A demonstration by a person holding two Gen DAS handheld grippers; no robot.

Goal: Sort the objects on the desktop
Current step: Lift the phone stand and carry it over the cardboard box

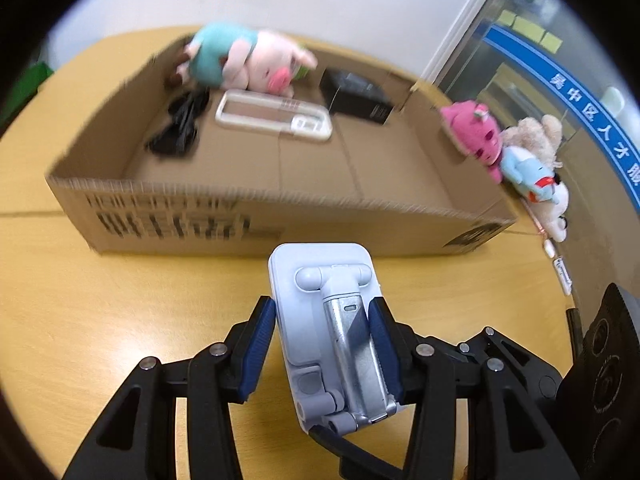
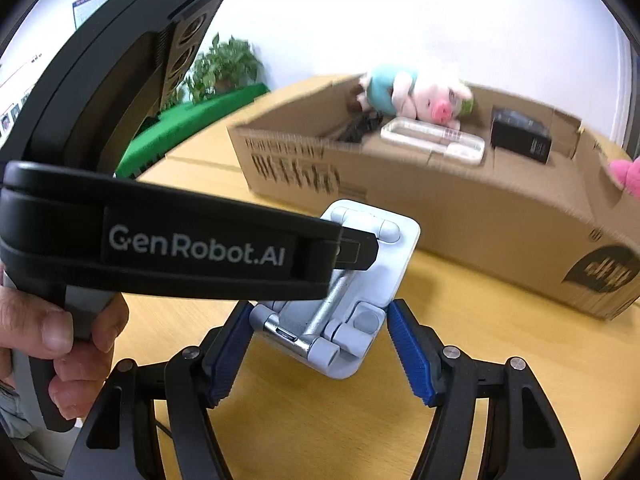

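Left wrist view shows the left gripper [image 1: 322,344] clamped on the folding phone stand [image 1: 320,280], right gripper [image 2: 320,344] apart, next lifting it into the cardboard box [image 1: 280,216].

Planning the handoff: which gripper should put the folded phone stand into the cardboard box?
Left. The left gripper is shut on the phone stand, facing the cardboard box. The right gripper is open around it.
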